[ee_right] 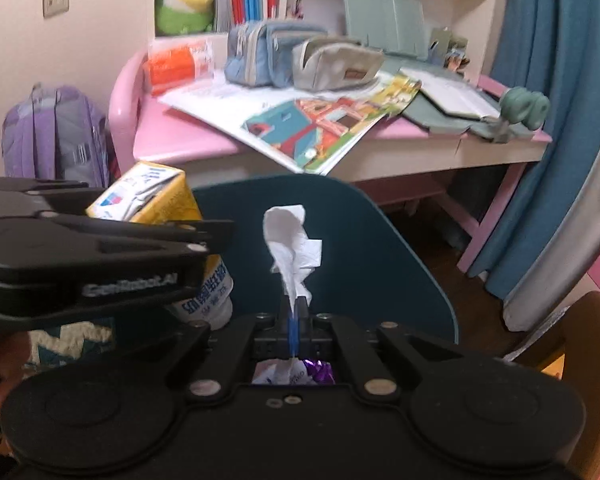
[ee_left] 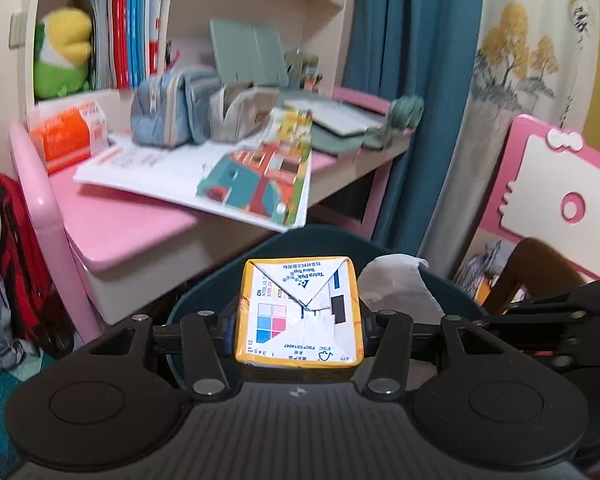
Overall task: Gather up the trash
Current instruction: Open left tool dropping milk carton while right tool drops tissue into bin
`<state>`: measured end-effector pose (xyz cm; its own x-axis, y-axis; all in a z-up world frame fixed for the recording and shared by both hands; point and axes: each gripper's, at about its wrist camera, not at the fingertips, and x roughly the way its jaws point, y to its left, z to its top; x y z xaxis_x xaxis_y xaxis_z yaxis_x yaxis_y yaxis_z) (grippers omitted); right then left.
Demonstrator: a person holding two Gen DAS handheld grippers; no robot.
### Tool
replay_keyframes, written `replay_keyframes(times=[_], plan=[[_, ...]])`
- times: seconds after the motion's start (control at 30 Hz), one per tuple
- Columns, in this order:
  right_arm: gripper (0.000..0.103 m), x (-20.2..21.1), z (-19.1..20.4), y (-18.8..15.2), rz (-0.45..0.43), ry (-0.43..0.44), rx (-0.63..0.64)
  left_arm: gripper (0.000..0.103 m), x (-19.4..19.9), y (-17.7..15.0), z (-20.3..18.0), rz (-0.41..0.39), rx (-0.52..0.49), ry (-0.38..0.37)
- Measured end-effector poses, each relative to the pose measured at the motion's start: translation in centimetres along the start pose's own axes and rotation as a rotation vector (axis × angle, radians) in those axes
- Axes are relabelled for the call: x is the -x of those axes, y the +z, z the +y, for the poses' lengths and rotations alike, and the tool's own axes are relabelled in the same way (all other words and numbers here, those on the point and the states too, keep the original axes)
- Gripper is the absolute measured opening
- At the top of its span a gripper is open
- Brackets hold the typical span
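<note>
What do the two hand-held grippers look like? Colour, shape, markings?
Both are matte black plastic. The left hand-held gripper has a wide ribbed body, two round discs and linkage arms with silver pivot pins. The right hand-held gripper is the same build, with blue finger pads. White "GenRobot.AI" lettering shows on the left one's side in the right wrist view.

My left gripper (ee_left: 300, 326), black, holds a yellow drink carton (ee_left: 300, 312) with a white base printed in blue, pink and black squares. My right gripper (ee_right: 296, 312), black with blue pads, pinches a white tissue (ee_right: 292, 248). Bin (ee_right: 400, 248): dark teal. Desk (ee_right: 188, 136): pink. Curtain (ee_right: 556, 100): blue. Backpack (ee_right: 52, 136): purple.
</note>
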<state>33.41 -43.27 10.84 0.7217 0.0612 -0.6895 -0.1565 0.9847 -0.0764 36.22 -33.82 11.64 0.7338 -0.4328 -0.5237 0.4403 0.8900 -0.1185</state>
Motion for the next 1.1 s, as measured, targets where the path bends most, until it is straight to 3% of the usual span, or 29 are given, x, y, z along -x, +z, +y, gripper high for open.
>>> replay_keyframes(times=[0.23, 0.5, 0.67, 1.0, 1.1], plan=[[0.011, -1.5, -0.1, -0.2, 0.113, 0.017, -0.006, 0.050, -3.2, -0.8, 0.4, 0.117, -0.003, 0.009], [0.027, -1.5, 0.1, -0.4, 0.121, 0.012, -0.007, 0.051, -3.7, -1.4, 0.2, 0.169, -0.014, -0.009], [0.035, -0.6, 0.6, -0.6, 0.113, 0.005, 0.007, 0.070, -2.4, -1.1, 0.4, 0.133, 0.008, -0.007], [0.044, 3.5, 2.3, -0.6, 0.054, 0.010, 0.016, 0.071, 3.1, -0.8, 1.0, 0.065, 0.004, -0.007], [0.052, 5.0, 3.3, -0.6, 0.031, 0.017, 0.025, 0.077, 5.3, -0.9, 1.4, 0.037, 0.004, 0.008]])
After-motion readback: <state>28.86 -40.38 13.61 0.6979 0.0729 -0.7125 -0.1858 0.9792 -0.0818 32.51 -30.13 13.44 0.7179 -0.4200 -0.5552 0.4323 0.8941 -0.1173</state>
